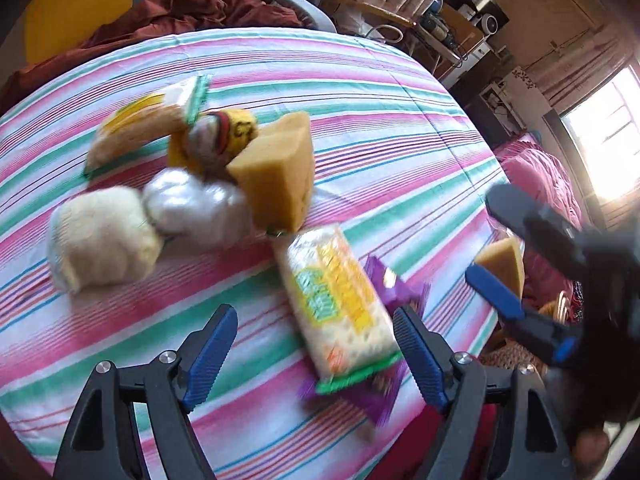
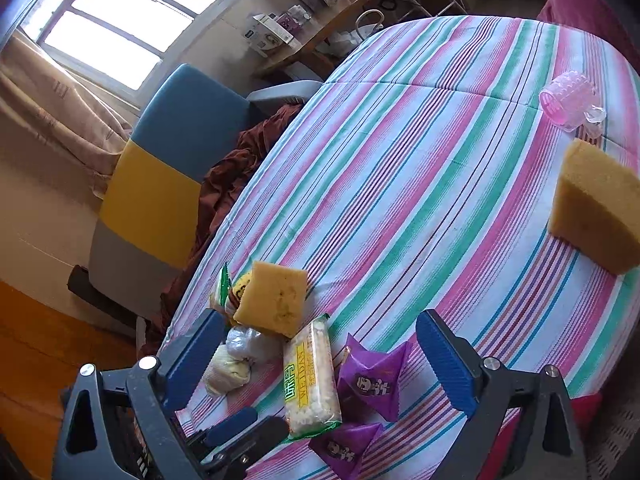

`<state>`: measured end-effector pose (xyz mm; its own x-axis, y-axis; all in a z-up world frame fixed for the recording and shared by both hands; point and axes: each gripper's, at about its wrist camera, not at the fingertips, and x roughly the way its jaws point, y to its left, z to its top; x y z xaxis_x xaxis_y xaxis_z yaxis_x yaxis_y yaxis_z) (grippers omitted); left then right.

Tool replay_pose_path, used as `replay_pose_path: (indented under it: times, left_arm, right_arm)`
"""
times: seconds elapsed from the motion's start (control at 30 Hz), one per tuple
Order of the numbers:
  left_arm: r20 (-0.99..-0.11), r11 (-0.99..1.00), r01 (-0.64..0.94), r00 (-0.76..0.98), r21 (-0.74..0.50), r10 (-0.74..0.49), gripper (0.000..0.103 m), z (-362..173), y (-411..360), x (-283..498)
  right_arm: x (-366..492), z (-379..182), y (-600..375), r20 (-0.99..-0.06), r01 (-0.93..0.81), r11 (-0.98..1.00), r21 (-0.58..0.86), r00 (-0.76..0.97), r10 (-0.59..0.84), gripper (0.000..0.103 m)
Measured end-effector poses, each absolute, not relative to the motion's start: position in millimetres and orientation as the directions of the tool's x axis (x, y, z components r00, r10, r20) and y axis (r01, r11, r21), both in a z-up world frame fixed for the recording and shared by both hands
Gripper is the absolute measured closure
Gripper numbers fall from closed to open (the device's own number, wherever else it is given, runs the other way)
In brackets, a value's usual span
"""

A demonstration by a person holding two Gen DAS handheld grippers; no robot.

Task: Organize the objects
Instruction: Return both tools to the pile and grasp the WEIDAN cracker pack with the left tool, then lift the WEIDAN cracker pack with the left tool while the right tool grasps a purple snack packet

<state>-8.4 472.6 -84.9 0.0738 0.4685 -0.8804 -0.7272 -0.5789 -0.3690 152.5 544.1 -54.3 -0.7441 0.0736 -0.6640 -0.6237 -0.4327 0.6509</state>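
Note:
On the striped tablecloth [image 1: 380, 92] lies a pile: a yellow sponge [image 1: 276, 172], a white bundle [image 1: 104, 236], a clear bag [image 1: 192, 208] and a yellow-green packet [image 1: 136, 128]. A puffed-rice snack packet [image 1: 336, 304] lies over purple packets [image 1: 396, 284]. My left gripper [image 1: 316, 312] hovers open over the snack packet, with its pads clear of it. My right gripper [image 2: 322, 320] is open and empty above the same packets [image 2: 372, 380]. A second sponge [image 2: 596, 208] stands at the right, apart from the pile.
A pink plastic cup [image 2: 568, 100] lies on its side at the far right of the table. A blue and yellow chair [image 2: 168, 168] with a maroon cloth [image 2: 240, 168] stands by the table's left edge. A cluttered desk [image 1: 360, 4] is beyond.

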Motion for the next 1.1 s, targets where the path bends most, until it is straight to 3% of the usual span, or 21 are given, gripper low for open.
replay_pose_path:
  times: [0.27,0.3,0.33,0.4,0.57,0.9,1.1]
  left_arm:
    - [-0.919,-0.625,-0.719,0.052,-0.305,0.39,0.022,-113.3,503.3,-17.0]
    - [-0.917,-0.613,-0.734,0.034,-0.292,0.397,0.025,-111.3,501.9,-14.4]
    - [-0.913,-0.596,-0.75,0.024,-0.286,0.408,0.044,-109.5,498.9,-11.4]
    - [-0.904,-0.578,-0.765,0.013,-0.283,0.426,0.053,-106.2,487.0,-10.8]
    - [-0.89,-0.573,-0.765,0.001,-0.295,0.457,0.054,-108.2,435.1,-20.0]
    - [-0.849,-0.546,-0.82,-0.16,-0.169,0.503,0.055,-104.8,305.0,25.0]
    - [-0.82,-0.536,-0.826,-0.18,-0.174,0.544,0.055,-106.1,274.5,36.9]
  right_arm:
    - [155.3,-58.7,549.2,-0.644,-0.607,-0.403,0.685,-0.763,0.054,0.004]
    - [155.8,-59.2,550.3,-0.644,-0.608,-0.398,0.687,-0.763,0.056,0.004]
    - [155.8,-59.7,551.1,-0.646,-0.611,-0.394,0.687,-0.762,0.056,0.004]
    - [155.3,-60.9,551.7,-0.646,-0.61,-0.389,0.691,-0.762,0.048,0.004]
    - [151.8,-61.9,550.7,-0.656,-0.611,-0.402,0.681,-0.754,0.035,0.004]
    - [139.4,-66.1,541.9,-0.698,-0.623,-0.452,0.639,-0.716,0.0,0.004]
    - [136.3,-59.3,532.6,-0.704,-0.608,-0.513,0.606,-0.71,0.009,0.004]
